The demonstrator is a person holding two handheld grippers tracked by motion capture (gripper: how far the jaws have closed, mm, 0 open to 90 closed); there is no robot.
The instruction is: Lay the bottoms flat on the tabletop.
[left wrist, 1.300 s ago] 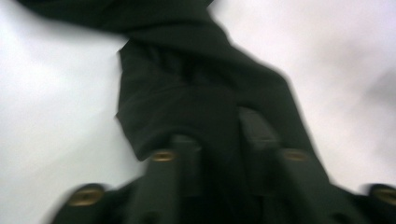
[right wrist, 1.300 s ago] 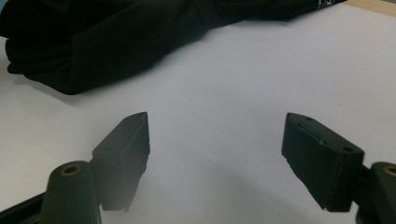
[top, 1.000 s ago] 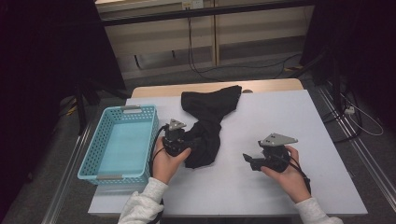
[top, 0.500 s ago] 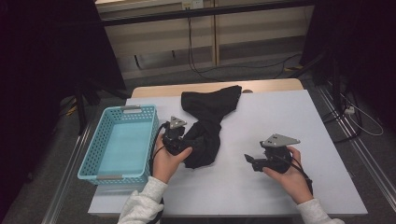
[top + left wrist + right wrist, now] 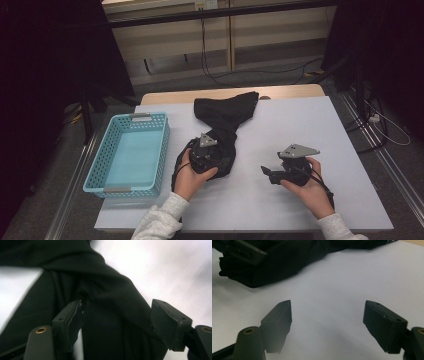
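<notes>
A black garment (image 5: pixel 222 120) lies crumpled on the white tabletop (image 5: pixel 310 130), running from the far edge toward the person's left hand. My left gripper (image 5: pixel 212 152) is low over its near end. In the left gripper view its jaws (image 5: pixel 116 320) stand apart with black cloth (image 5: pixel 107 290) between them. They have just been closing, and the pads are not pressing the cloth together. My right gripper (image 5: pixel 267 172) rests open near the front right, with bare tabletop between its jaws (image 5: pixel 327 317). The right gripper view has the cloth (image 5: pixel 287 257) at its upper left.
A light blue plastic basket (image 5: pixel 100 165) with nothing in it stands at the table's left side, close to the left hand. Cables trail across the floor beyond the table, and dark curtains hang on both sides.
The left hand has moved a little to the right and down onto the near end of the black garment. The right hand and its gripper have stayed where they were.
</notes>
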